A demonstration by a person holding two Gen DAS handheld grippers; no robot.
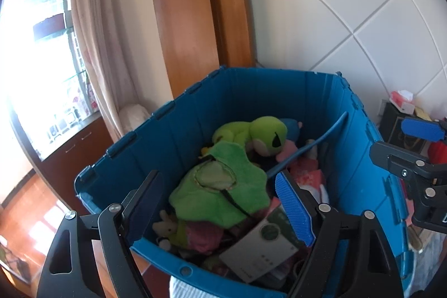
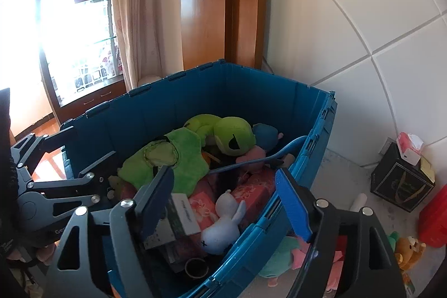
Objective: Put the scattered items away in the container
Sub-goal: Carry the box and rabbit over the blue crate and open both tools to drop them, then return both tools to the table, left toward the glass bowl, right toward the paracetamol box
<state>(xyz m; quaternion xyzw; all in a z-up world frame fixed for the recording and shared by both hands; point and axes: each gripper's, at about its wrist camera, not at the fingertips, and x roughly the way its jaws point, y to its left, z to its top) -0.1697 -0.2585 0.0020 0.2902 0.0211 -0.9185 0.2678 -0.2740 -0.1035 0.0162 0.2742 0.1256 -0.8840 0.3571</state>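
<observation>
Container full of toys, both tongs open, empty.

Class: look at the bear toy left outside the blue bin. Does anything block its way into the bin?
Only the bin wall beside it stands between; the bear toy must be lifted over the rim. The top is open, though toys already fill it.

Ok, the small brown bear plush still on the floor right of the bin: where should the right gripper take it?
Grip the brown bear plush across its soft body, coming from above. It lies low beside the red container, so a sideways approach looks crowded. The right gripper is open over the blue bin.
</observation>
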